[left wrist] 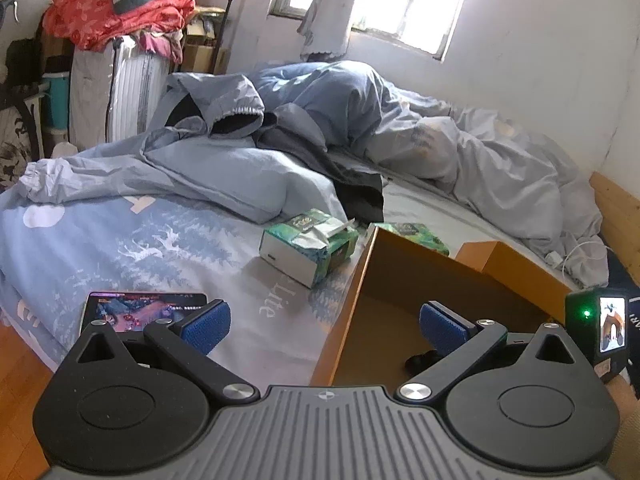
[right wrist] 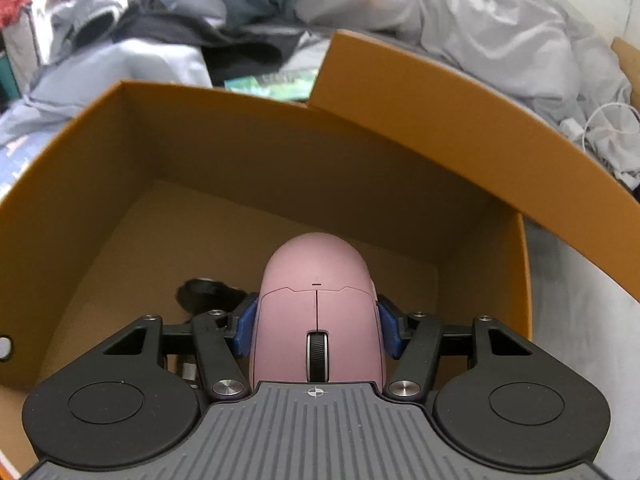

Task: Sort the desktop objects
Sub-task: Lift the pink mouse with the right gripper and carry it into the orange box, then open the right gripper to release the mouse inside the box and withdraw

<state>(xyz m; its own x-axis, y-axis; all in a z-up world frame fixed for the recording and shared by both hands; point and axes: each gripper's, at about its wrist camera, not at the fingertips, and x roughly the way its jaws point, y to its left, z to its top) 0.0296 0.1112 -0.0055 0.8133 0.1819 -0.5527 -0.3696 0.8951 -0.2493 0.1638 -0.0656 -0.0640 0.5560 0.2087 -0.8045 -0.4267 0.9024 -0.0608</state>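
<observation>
Right gripper (right wrist: 316, 326) pinching pink mouse (right wrist: 316, 312) inside orange box (right wrist: 224, 144); left gripper (left wrist: 325, 326) spread wide, holding nothing.

Both tools look alike. The left gripper (left wrist: 325, 324) has a grey ribbed plate at its near edge, marked with a small crosshair in the middle. To either side sits a rounded black housing with a raised disc on top and a triangular cut-out toward the far end. Black link bars run forward from shiny silver screws to the fingers (left wrist: 206, 325), which carry blue textured pads. The right gripper (right wrist: 316, 322) shows the same grey ribbed plate, crosshair mark, black disc housings, silver screws and blue pads (right wrist: 245, 330); seen from the left wrist, its black body bears a green light and a small lit screen.
</observation>
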